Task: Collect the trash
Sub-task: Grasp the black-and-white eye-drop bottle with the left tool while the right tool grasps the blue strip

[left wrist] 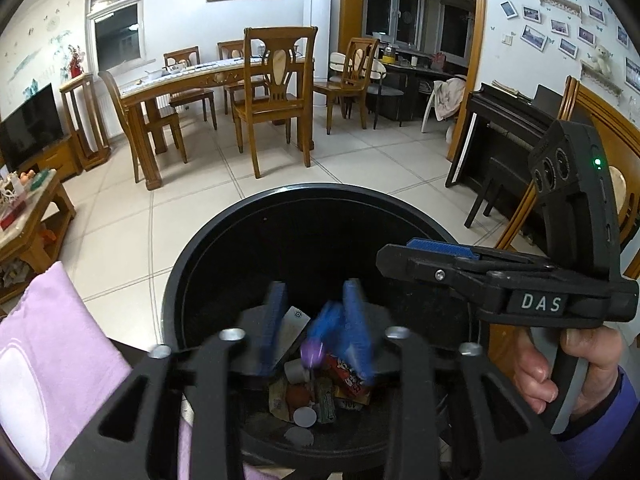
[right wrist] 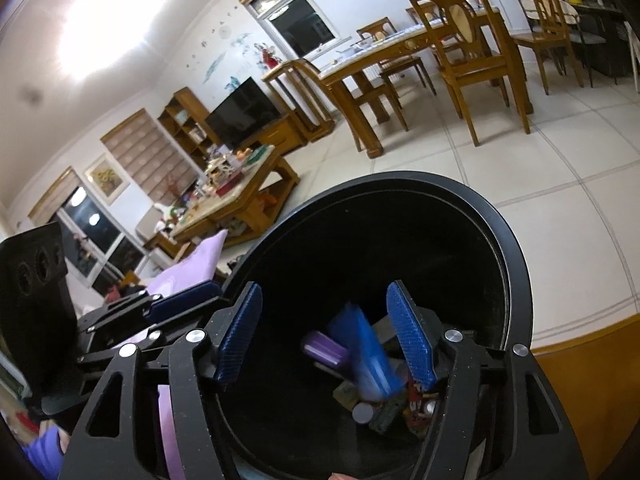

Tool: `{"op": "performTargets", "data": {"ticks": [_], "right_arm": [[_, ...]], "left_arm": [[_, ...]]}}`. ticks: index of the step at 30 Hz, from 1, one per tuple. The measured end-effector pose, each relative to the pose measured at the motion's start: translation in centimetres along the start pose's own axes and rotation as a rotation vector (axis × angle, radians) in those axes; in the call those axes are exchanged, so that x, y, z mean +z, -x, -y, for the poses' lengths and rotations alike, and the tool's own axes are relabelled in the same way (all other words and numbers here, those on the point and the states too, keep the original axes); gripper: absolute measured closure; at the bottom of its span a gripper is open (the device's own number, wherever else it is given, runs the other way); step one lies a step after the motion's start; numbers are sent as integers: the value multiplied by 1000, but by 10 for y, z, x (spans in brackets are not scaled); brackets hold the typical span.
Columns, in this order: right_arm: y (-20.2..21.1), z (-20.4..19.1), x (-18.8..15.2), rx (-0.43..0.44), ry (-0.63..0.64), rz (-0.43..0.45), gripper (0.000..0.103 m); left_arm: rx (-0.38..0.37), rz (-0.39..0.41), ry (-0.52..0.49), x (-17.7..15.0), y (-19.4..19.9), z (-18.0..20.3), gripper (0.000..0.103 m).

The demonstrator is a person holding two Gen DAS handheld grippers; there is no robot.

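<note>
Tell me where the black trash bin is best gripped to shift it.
Grip the black trash bin by its rim, coming down from above with one jaw inside the wall and one outside. The round body looks too wide for the jaws; the open top leaves the thin, lipped edge exposed.

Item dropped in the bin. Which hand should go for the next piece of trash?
Left, probably. Both the left gripper and right gripper hang open over the bin, but the cluttered coffee table lies on the left's side.
</note>
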State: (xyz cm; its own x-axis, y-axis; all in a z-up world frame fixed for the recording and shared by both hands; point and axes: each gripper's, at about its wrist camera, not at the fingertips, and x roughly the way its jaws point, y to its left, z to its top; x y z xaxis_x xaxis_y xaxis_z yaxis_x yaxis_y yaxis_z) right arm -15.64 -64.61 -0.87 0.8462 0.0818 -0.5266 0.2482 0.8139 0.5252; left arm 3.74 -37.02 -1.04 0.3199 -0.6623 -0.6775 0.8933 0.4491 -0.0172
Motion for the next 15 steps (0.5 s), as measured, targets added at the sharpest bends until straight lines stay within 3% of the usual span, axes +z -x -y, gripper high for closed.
{"op": "performTargets", "data": {"ticks": [1, 2, 8, 15], "right_arm": [[0, 0, 0, 0, 1, 0, 37], [0, -3, 0, 1, 5, 0, 37], [-4, -40, 0, 21, 57, -16, 37], [-39, -133, -23, 82, 190, -128, 38]], "left_arm": [[5, 7, 1, 0, 3, 0, 45], [12, 19, 3, -2, 8, -1, 40], [22, 40, 23, -13, 43, -19, 35], [126, 55, 134, -57, 111, -83, 33]]}}
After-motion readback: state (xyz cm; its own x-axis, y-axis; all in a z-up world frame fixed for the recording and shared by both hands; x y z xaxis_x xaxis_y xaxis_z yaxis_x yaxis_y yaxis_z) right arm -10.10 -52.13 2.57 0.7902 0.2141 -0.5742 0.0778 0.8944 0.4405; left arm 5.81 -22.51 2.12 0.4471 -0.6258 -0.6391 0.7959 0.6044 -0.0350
